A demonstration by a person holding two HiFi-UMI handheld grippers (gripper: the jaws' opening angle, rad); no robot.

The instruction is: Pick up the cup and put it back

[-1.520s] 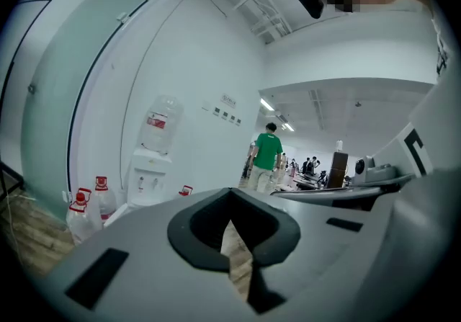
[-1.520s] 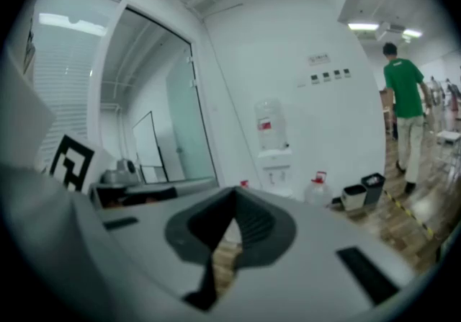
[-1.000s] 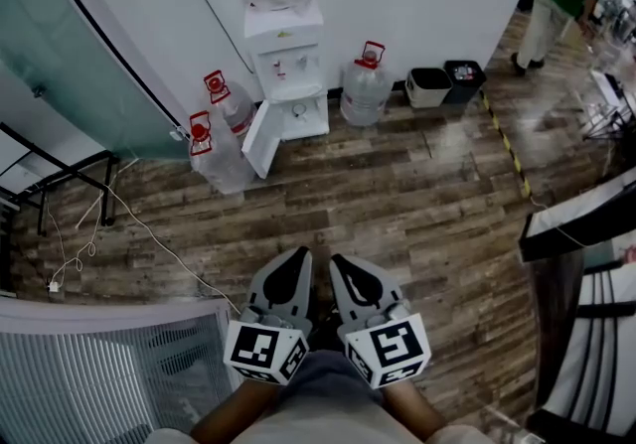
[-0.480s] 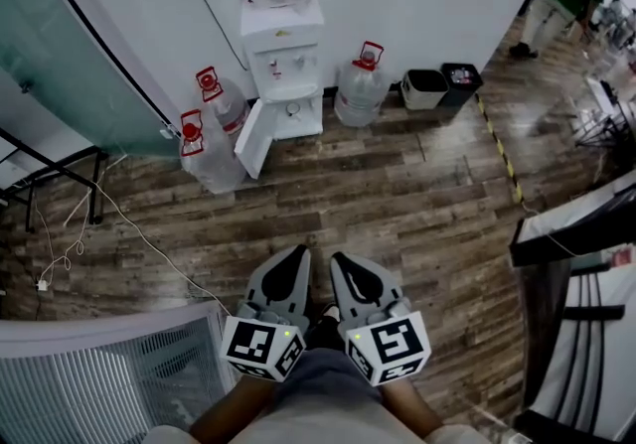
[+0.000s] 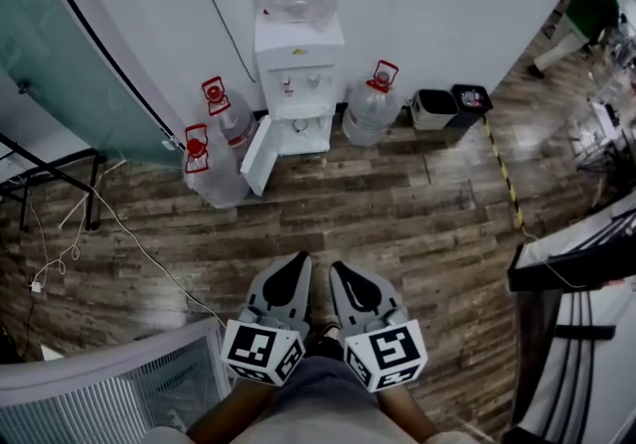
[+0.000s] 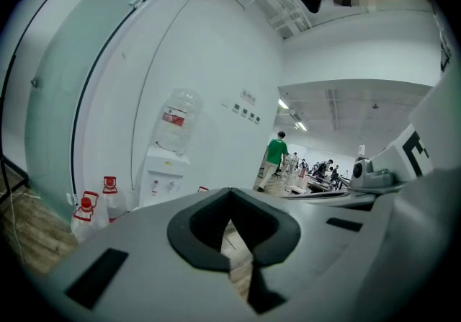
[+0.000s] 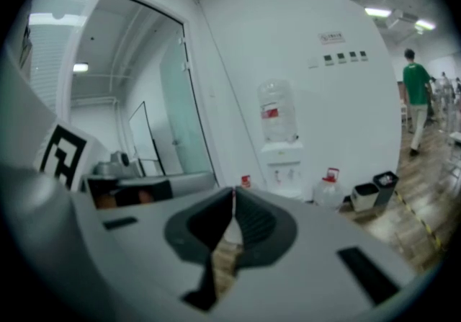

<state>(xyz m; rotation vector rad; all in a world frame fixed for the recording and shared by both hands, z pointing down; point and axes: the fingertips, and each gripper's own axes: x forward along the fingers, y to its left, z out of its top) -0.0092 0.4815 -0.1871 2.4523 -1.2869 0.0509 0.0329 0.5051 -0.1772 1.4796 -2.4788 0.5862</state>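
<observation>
Both tools are clenched and empty: the left gripper (image 5: 296, 259) and the right gripper (image 5: 341, 266) are held side by side, close to the body, and each gripper view shows jaw tips meeting with only dark wood-plank floor (image 5: 397, 214) visible through the slot behind. The cup is not positively located. A small pale round object sits in the open lower compartment of the white floor-standing water dispenser (image 5: 298, 65) against the far wall, but it is too small to call. Risk 1: going for the wrong object, because the target is unconfirmed at this range. Risk 2: reaching the compartment with the jaws shut would push a light cup deeper or tip it, so they must open first. Risk 3: the swung-out white cabinet door (image 5: 260, 152) and the clear water jug with red cap (image 5: 214, 169) beside it crowd the left side of the opening, and a gripper could clip either. Risk 4: a thin white cable (image 5: 139, 243) trails across the floor's left part, a trip hazard if the path drifts that way. A person in a green shirt (image 5: 586, 10) is at the far right, well apart.
</observation>
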